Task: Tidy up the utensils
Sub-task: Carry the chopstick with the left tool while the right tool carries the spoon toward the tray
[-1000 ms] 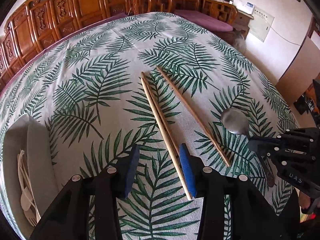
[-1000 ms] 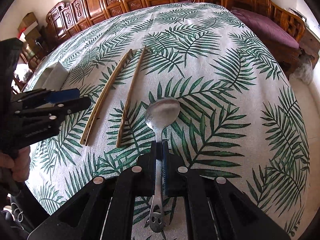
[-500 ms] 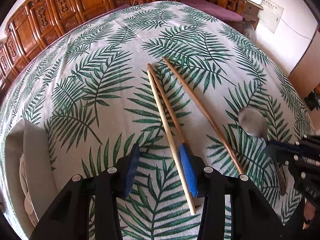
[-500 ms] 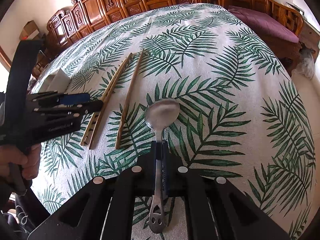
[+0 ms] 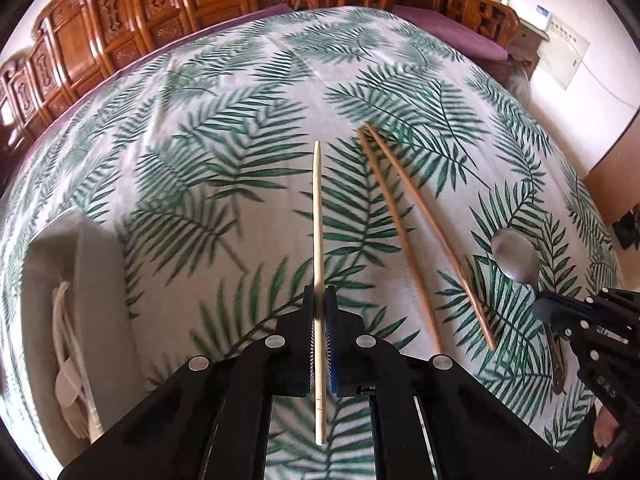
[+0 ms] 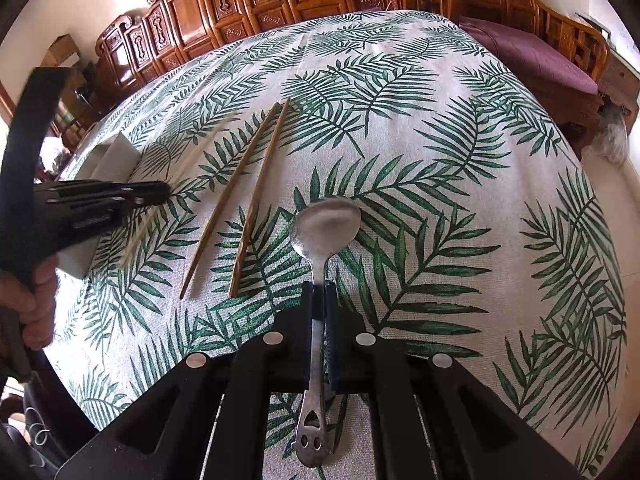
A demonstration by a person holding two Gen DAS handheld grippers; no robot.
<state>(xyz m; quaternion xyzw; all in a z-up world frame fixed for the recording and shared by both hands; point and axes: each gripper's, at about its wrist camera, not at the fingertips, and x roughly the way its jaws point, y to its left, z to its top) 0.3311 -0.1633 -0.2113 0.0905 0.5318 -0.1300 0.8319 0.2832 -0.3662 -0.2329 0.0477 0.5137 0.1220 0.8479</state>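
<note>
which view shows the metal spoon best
The right wrist view: the spoon runs up the middle, bowl and cut-out handle end clear, gripped by the right gripper. The left wrist view catches only its bowl at the right edge, the handle mostly hidden behind that gripper.
</note>
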